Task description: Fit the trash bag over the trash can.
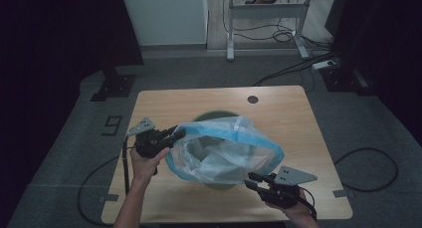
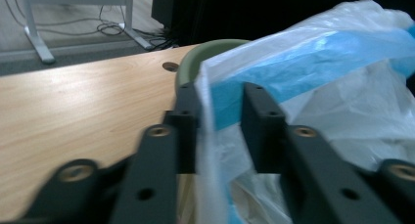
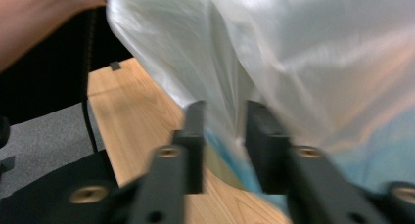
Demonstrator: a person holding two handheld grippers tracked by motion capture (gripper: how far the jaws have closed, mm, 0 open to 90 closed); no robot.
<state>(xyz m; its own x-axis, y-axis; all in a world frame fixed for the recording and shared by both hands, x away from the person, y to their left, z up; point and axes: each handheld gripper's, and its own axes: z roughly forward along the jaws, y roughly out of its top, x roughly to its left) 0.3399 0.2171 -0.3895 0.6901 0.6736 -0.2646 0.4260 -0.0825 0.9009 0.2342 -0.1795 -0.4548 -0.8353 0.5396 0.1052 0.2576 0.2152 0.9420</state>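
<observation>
A clear plastic bag with a blue rim band sits puffed up in a green round bin on the wooden table. My left gripper is at the bag's left rim. In the left gripper view its jaws stand apart with the blue-banded edge between them, lying against one jaw only. My right gripper is at the bag's near right side. Its jaws are also apart, with loose film hanging between them, unpinched.
A round cable hole lies near the table's far edge. On the floor beyond stand a white desk frame, a power strip and cables. A black stand base sits at far left. A cable loops on the floor at the right.
</observation>
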